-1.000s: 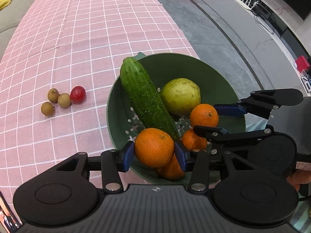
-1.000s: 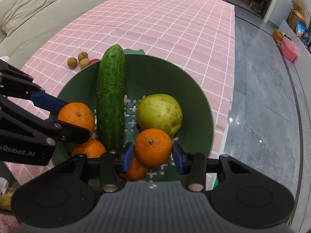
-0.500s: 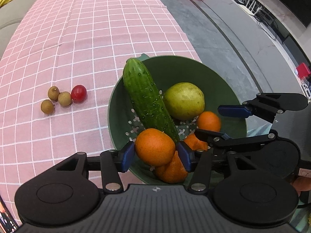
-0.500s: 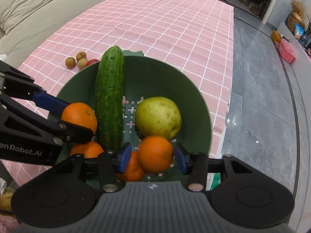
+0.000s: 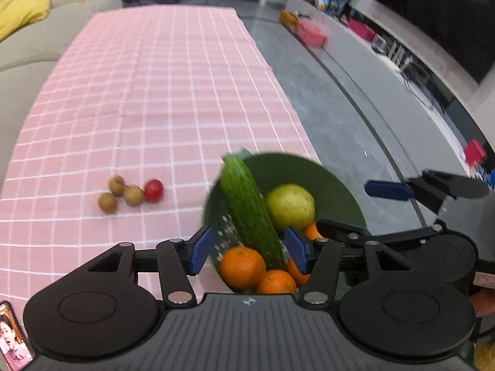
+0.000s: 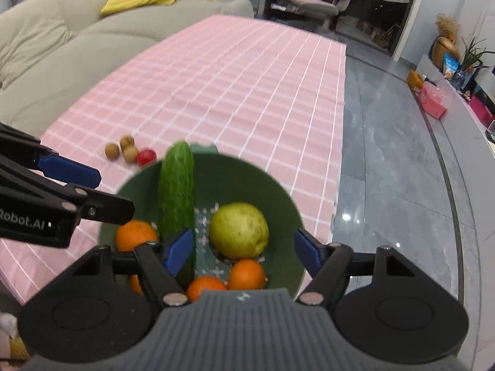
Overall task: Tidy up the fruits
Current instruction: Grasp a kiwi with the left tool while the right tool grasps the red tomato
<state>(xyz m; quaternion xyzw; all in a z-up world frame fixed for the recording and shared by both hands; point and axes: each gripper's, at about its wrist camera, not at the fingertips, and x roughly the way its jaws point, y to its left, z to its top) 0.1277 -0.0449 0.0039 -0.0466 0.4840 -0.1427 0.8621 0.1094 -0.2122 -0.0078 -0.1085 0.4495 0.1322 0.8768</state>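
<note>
Pink checked cloth (image 5: 148, 99) covers the tabletop, with a beige sofa (image 6: 62, 49) along its far side and grey stone floor (image 6: 396, 167) on the other. Near the cloth's edge sits a green colander bowl (image 6: 247, 182) with a perforated bottom. Inside it a long cucumber (image 6: 176, 191) lies slanted, its tip poking over the far rim, and a yellow-green pear (image 6: 238, 234) rests beside it at the centre. Four oranges show in the bowl: one orange (image 6: 136, 235) on the far side of the cucumber from the pear, and three others low at the near wall, partly hidden by the tools. Out on the cloth, well apart from the bowl's contents, three small brown longans (image 5: 119, 193) cluster together with a red cherry tomato (image 5: 153, 190) touching the group. The left tongs (image 5: 249, 249) hover above the near part of the bowl, their blue pads spreading apart and already wide, with nothing pressed between them; the cucumber and oranges are only seen through the gap, lower down. The right tongs (image 6: 244, 250) likewise hang over the bowl, jaws opening to a wide gap and gripping nothing, the pear and two oranges lying below them. Each tool appears in the other's view, side by side over the bowl. Both pictures are somewhat blurred. A phone screen (image 5: 14, 337) peeks in at the lower corner of the left view.
</note>
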